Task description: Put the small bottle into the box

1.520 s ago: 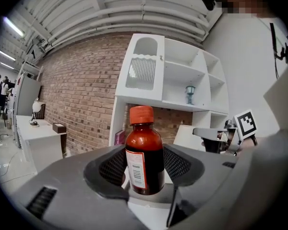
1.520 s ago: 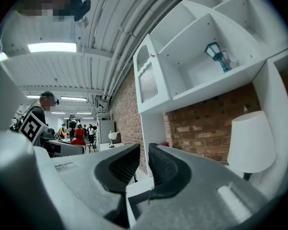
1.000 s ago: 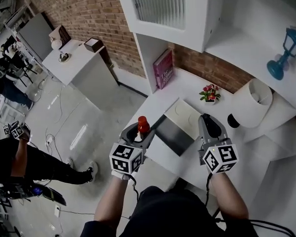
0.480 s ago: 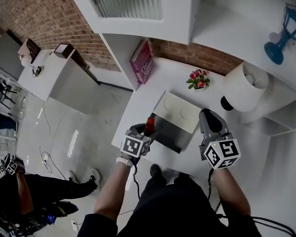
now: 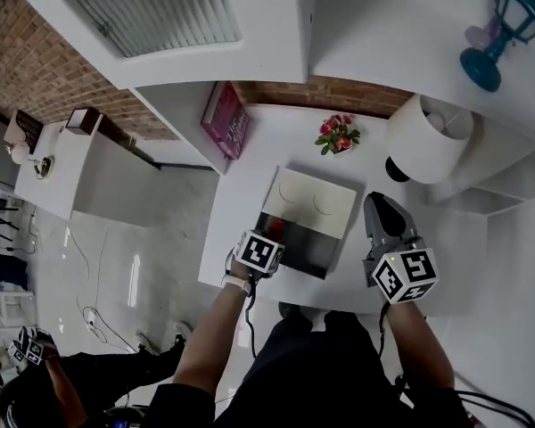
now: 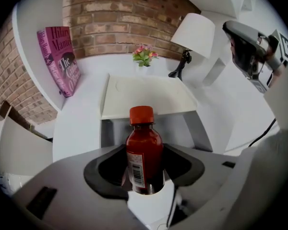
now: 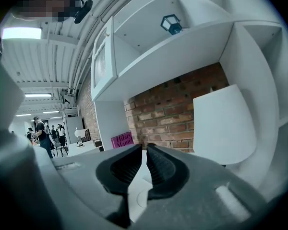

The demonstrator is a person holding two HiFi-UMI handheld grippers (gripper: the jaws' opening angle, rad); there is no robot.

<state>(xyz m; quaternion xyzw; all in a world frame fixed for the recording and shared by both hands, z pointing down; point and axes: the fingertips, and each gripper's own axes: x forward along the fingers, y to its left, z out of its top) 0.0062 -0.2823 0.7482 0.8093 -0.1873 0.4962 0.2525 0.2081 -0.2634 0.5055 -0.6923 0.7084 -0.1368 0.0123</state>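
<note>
A: A white desk [image 5: 250, 172] against a brick wall is seen, with the box [image 5: 308, 201] lying open on it and its pale lid laid back on the far side. What has been changed over the last second?

B: The small bottle [image 6: 144, 150] has been carried in from beyond the desk's near left edge. It is now held upright at the box's near left corner, clamped at the belly by the left gripper [image 5: 266, 237].

A: Has it been put inside?

B: Not yet. It is seen in front of the dark opening, not in it. The carry is judged nearly done, so only a short advance, a lowering and a release seem to be left.

A: And the right gripper [image 7: 145, 163]?

B: It has been kept beside the box's right side. Its jaws are closing, with a slim gap left and nothing between them.
</note>
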